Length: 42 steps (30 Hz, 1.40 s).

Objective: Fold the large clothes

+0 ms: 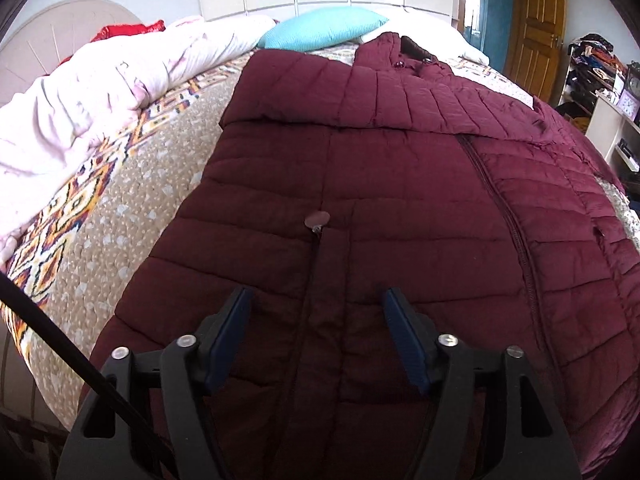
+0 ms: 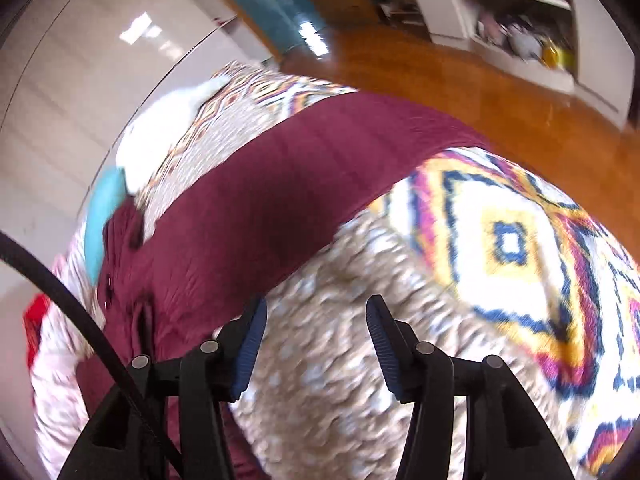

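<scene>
A maroon quilted jacket [image 1: 360, 208] is seen spread on a patterned bedspread [image 1: 120, 200], a turquoise pillow [image 1: 320, 28] at the far end and a wooden door [image 1: 536, 20] beyond; the left gripper [image 1: 318, 300] and right gripper [image 2: 316, 312] are held spread, nothing between them

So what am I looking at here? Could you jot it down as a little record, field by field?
garment: maroon quilted jacket, spread flat, one sleeve stretched out sideways
surface: bed with patterned bedspread
also on bed: turquoise pillow, pale crumpled duvet
left tongs: open, above jacket, empty
right tongs: open, above bedspread, empty
</scene>
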### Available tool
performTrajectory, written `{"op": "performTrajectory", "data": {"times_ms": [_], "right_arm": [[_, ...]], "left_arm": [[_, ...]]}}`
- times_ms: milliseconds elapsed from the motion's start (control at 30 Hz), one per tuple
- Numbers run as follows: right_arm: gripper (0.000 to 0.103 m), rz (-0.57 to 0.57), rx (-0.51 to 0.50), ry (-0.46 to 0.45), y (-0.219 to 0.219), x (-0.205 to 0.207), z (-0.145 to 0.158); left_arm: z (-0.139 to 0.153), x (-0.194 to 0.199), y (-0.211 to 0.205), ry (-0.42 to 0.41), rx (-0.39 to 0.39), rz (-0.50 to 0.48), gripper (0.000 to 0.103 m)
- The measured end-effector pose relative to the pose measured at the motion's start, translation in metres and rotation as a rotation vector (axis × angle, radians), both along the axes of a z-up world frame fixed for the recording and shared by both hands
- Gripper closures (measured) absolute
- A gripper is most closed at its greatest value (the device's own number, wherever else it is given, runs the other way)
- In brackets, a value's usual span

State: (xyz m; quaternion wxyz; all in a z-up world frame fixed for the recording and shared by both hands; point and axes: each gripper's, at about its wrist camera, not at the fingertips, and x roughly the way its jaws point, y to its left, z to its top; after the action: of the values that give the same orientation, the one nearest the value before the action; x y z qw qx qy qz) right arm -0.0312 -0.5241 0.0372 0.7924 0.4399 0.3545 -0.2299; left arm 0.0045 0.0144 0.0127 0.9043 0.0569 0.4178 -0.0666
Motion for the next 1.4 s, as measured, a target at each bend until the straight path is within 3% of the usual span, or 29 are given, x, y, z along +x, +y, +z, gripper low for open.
{"op": "performTrajectory", "data": {"times_ms": [333, 533, 567, 600, 667, 767, 933, 1067, 1167, 1233, 1400], "right_arm": [[0.047, -0.242, 0.223, -0.172, -0.089, 0.007, -0.036], [0.047, -0.282, 0.233, -0.179, -0.111, 0.029, -0.036], [0.051, -0.284, 0.224, -0.17, -0.112, 0.033, -0.035], [0.069, -0.287, 0.212, -0.146, -0.114, 0.037, -0.035], [0.088, -0.282, 0.201, -0.125, -0.118, 0.037, -0.032], [0.093, -0.251, 0.101, -0.141, -0.109, 0.042, 0.002], [0.095, 0.053, -0.223, -0.189, -0.032, 0.078, 0.105], [0.095, 0.437, -0.309, -0.287, 0.082, 0.107, 0.148], [0.095, 0.664, -0.341, -0.262, 0.16, 0.123, 0.137], [0.095, 0.781, -0.35, -0.201, 0.206, 0.133, 0.111], [0.095, 0.853, -0.292, -0.055, 0.245, 0.162, 0.039]], "left_arm": [[-0.01, 0.004, 0.002, -0.044, -0.009, 0.015, 0.02], [-0.012, 0.005, 0.001, -0.058, 0.001, 0.022, 0.017], [-0.012, 0.005, 0.001, -0.058, 0.001, 0.022, 0.017], [-0.013, 0.005, 0.001, -0.059, 0.001, 0.023, 0.017], [-0.012, 0.005, 0.001, -0.058, 0.0, 0.022, 0.017], [-0.013, 0.005, 0.002, -0.059, -0.007, 0.023, 0.017], [-0.013, 0.004, 0.004, -0.061, -0.016, 0.023, 0.017], [-0.012, 0.005, 0.005, -0.059, -0.024, 0.024, 0.017], [-0.008, 0.005, 0.004, -0.039, -0.012, 0.027, 0.017], [-0.001, 0.002, 0.002, -0.023, 0.006, 0.03, 0.017], [0.044, -0.014, 0.001, -0.075, -0.07, -0.026, 0.018]]}}
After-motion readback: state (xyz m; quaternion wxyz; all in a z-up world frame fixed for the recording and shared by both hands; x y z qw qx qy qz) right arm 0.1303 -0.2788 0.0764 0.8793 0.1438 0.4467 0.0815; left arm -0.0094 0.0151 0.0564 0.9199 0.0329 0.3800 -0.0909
